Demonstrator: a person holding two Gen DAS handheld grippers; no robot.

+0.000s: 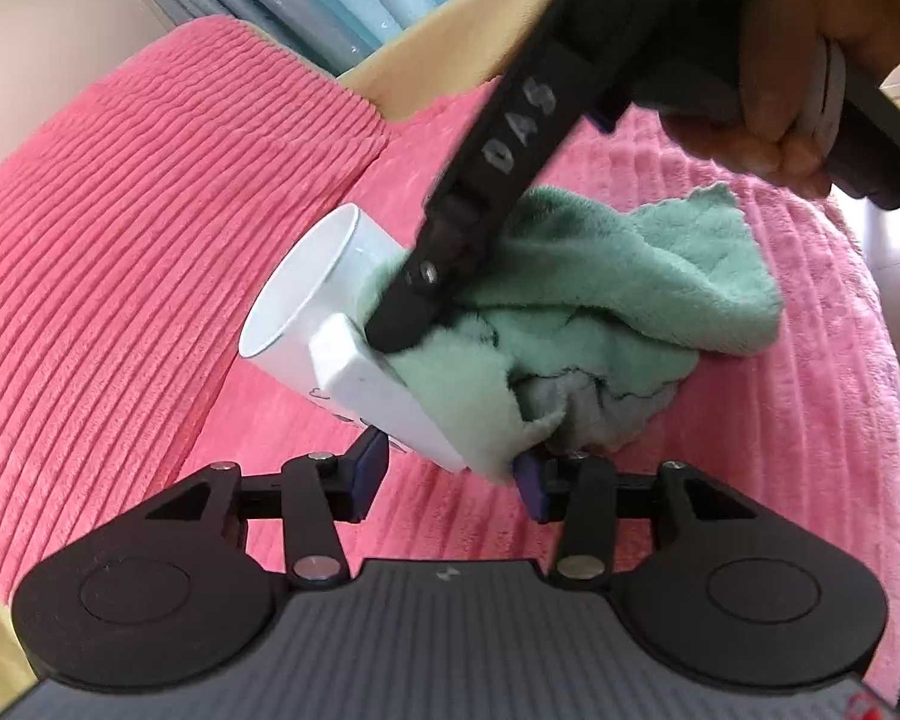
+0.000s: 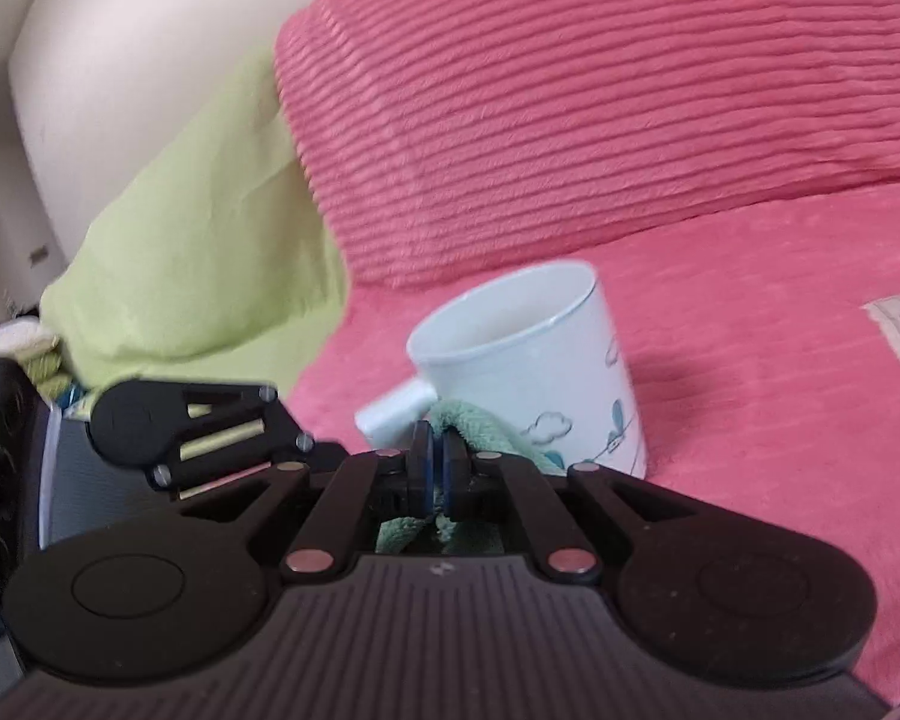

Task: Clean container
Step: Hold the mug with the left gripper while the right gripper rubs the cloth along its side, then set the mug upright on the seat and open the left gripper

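Mid-clean on a pink bedspread [image 2: 750, 420]: the right gripper [image 2: 435, 468], clamped on a green cloth [image 1: 630, 276], presses it against the white mug [image 1: 306, 300] just ahead, while the left gripper [image 1: 450, 474] straddles the mug's base, grip uncertain; wiping looks unfinished.

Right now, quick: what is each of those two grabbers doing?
Left gripper: jaws around the white mug, holding it.
Right gripper: jaws shut on the green cloth.

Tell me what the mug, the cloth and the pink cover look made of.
Mug: likely glazed ceramic, since it is white, smooth and glossy with printed clouds. Cloth: green microfibre or terry, with fuzzy pile. Pink cover: soft ribbed plush, perhaps corduroy-style fleece.
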